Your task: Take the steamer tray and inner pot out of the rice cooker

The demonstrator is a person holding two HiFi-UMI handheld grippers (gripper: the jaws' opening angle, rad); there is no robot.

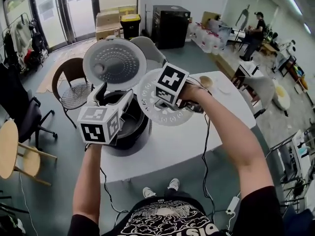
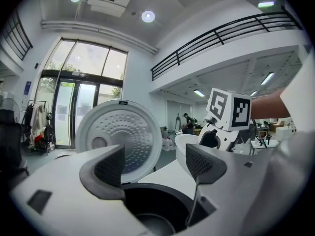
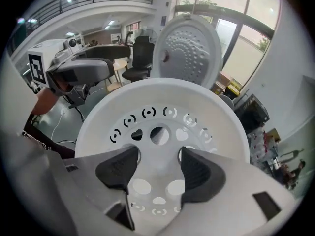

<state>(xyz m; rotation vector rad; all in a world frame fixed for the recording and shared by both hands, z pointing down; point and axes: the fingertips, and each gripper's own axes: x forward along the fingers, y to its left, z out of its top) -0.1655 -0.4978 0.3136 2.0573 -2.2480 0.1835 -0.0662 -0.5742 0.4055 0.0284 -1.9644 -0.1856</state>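
Observation:
The white steamer tray (image 1: 165, 116) (image 3: 162, 97), pierced with round and heart-shaped holes, hangs tilted above the white table, just right of the rice cooker (image 1: 133, 134). My right gripper (image 1: 162, 104) (image 3: 158, 168) is shut on the tray's raised centre. The cooker's lid (image 1: 114, 63) (image 2: 118, 136) stands open. The dark inner pot (image 1: 118, 104) (image 2: 147, 210) sits inside the cooker. My left gripper (image 1: 113, 95) (image 2: 156, 165) hovers over the pot's near rim, open, with nothing between its pads.
The table (image 1: 197, 141) extends to the right of the cooker, with cables hanging off its front edge. A brown chair (image 1: 74, 85) stands behind the cooker, and a black office chair (image 1: 22, 112) and a round wooden stool (image 1: 10, 149) stand at the left.

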